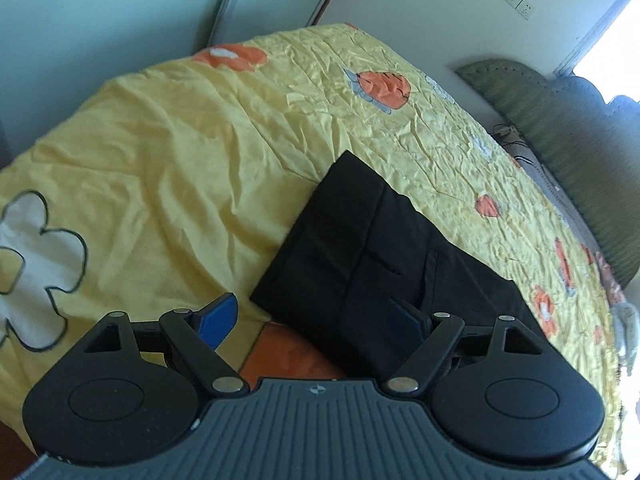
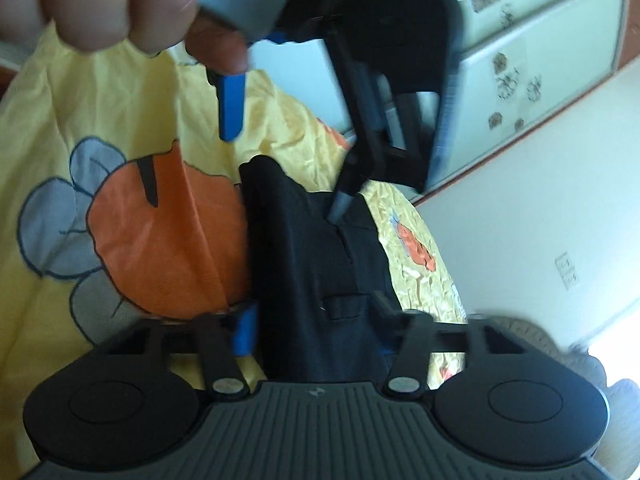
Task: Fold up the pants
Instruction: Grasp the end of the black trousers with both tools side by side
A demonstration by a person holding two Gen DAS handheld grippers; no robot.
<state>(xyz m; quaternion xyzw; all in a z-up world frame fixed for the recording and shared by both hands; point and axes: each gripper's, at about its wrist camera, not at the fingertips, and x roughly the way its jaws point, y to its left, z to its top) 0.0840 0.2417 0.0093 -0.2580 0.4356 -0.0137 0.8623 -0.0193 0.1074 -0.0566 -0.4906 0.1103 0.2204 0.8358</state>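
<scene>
Black pants (image 1: 360,240) lie folded into a thick oblong on a yellow flowered bedspread (image 1: 180,140). My left gripper (image 1: 316,318) stands wide open at their near end, with the right blue finger on the cloth and the left one over the bedspread. In the right wrist view the pants (image 2: 304,248) run away from my right gripper (image 2: 314,320). Its two fingers straddle their near end, with the blue pad (image 2: 246,332) against the fold's edge. A hand (image 2: 100,4) holds the left gripper (image 2: 285,174) above, one fingertip touching the pants.
The bedspread (image 2: 120,100) covers the whole bed and is wrinkled. A green padded headboard (image 1: 560,140) lines the far right side. A pale wardrobe (image 2: 540,60) and a white wall with a socket (image 1: 520,0) stand behind the bed.
</scene>
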